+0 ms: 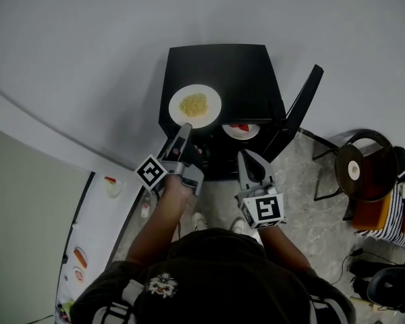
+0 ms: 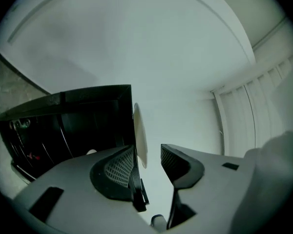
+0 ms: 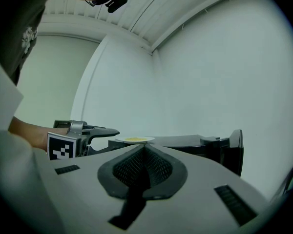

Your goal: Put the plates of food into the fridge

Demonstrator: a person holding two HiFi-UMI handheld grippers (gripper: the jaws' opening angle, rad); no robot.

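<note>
White plate of yellow food point(image 1: 210, 98) atop the fridge point(image 1: 237, 66), frame centre: left gripper point(image 1: 185, 128) gapes round its rim (right gripper point(image 1: 247, 156) closed, empty). A shallow pinch could tip it

Black fridge point(image 1: 246, 73). On top of the fridge, white plate point(image 1: 176, 104) with yellow food point(image 1: 194, 104). Inside the fridge, second plate point(image 1: 241, 136), white too, with red food point(image 1: 239, 126). In front of the fridge, grey left gripper point(image 1: 183, 132) and right gripper point(image 1: 246, 156), black-and-white marker cubes point(image 1: 152, 172), speckled grey floor point(image 1: 310, 221).
</note>
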